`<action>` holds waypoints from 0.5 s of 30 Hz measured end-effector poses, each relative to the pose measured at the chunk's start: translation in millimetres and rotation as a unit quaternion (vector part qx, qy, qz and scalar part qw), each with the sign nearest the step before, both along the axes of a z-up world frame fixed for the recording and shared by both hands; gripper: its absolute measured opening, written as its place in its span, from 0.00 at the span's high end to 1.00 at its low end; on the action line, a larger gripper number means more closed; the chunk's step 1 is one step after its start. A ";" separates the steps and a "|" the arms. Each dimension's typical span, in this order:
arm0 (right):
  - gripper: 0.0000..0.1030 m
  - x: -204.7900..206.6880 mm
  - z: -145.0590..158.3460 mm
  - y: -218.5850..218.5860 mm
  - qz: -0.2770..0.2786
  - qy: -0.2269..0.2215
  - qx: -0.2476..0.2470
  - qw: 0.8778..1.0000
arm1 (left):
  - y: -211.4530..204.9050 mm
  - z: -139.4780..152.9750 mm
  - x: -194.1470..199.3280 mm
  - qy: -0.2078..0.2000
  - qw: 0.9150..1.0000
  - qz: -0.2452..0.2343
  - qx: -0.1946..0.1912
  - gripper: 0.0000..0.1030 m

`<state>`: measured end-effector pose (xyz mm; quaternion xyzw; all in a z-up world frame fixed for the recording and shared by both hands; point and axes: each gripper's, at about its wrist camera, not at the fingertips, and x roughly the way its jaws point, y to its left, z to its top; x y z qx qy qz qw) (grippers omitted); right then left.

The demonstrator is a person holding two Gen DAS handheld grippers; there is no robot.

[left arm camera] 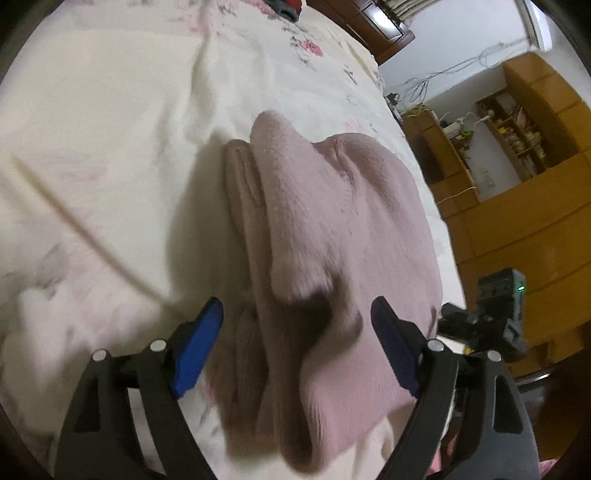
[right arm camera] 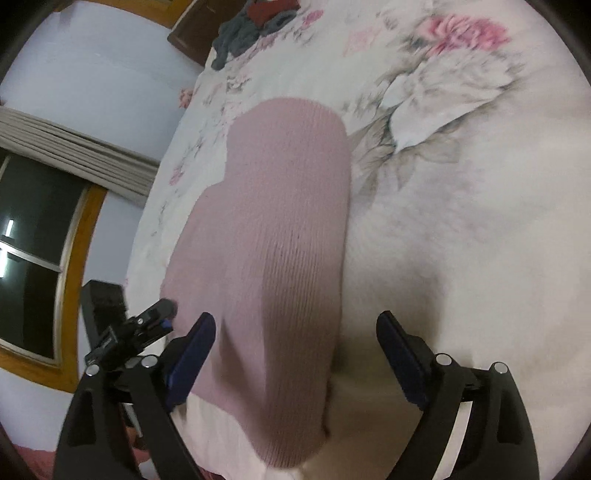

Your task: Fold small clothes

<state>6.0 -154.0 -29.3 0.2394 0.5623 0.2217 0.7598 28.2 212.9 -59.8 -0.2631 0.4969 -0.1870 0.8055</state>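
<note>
A small pink knitted garment (left arm camera: 332, 229) lies folded on the cream floral bedspread (left arm camera: 110, 129), with one sleeve laid along its top. My left gripper (left arm camera: 297, 321) stands open just above its near end, blue pads on either side, holding nothing. In the right wrist view the same pink garment (right arm camera: 277, 236) runs lengthwise as a smooth ribbed fold. My right gripper (right arm camera: 295, 336) is open over its near right edge, one pad over the knit and the other over bare bedspread (right arm camera: 461, 221). The other gripper (right arm camera: 140, 328) shows at the left of that view.
A dark grey and red pile of clothes (right arm camera: 255, 22) lies at the far end of the bed. Wooden shelves and a desk (left arm camera: 517, 155) stand past the bed's right edge. A window with a wooden frame (right arm camera: 44, 258) is on the wall to the left.
</note>
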 end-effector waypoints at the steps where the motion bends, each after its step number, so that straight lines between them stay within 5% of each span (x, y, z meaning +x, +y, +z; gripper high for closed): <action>1: 0.12 -5.0 4.3 0.2 -0.004 -0.003 -0.017 1.000 | -0.1 4.6 -4.6 -0.003 1.000 0.002 0.016 0.21; 15: 0.07 -74.7 46.9 36.3 -0.008 -0.044 -0.208 0.977 | -17.7 51.0 -83.2 0.004 0.990 0.028 0.141 0.14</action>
